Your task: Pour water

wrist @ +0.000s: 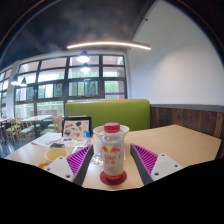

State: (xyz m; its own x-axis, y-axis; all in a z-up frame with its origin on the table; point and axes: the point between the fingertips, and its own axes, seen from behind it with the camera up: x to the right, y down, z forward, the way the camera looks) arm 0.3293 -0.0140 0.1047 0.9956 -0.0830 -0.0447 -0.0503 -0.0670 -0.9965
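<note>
— While the gripper points across the wooden table, what sits between its fingers?

— A clear plastic bottle with a red cap, upright, dead ahead at twelve o'clock. It stands on a small red coaster or base (I can't tell whether that disc is part of the bottle or a separate piece).

— Are the tongs clenched on it?

— I can't tell. The left purple pad at nine o'clock of the bottle and the right purple pad at three o'clock flank it closely, but whether they press its sides or leave a sliver of gap isn't clear. The bottle's base seems to rest on the table.

— Any water visible?

— The bottle's wall is see-through with printed markings; the level inside is too hard to read.

— What else is on the table?

— Beyond the left finger, toward ten o'clock, a yellow object lies on the tabletop, and farther off at eleven o'clock stands a patterned card or box, upright.

— And behind that?

— A green bench backrest runs along the far edge at twelve o'clock. Large windows fill the wall from ten to twelve, with a long ceiling light strip overhead. Chairs and tables sit far off at nine o'clock.
</note>
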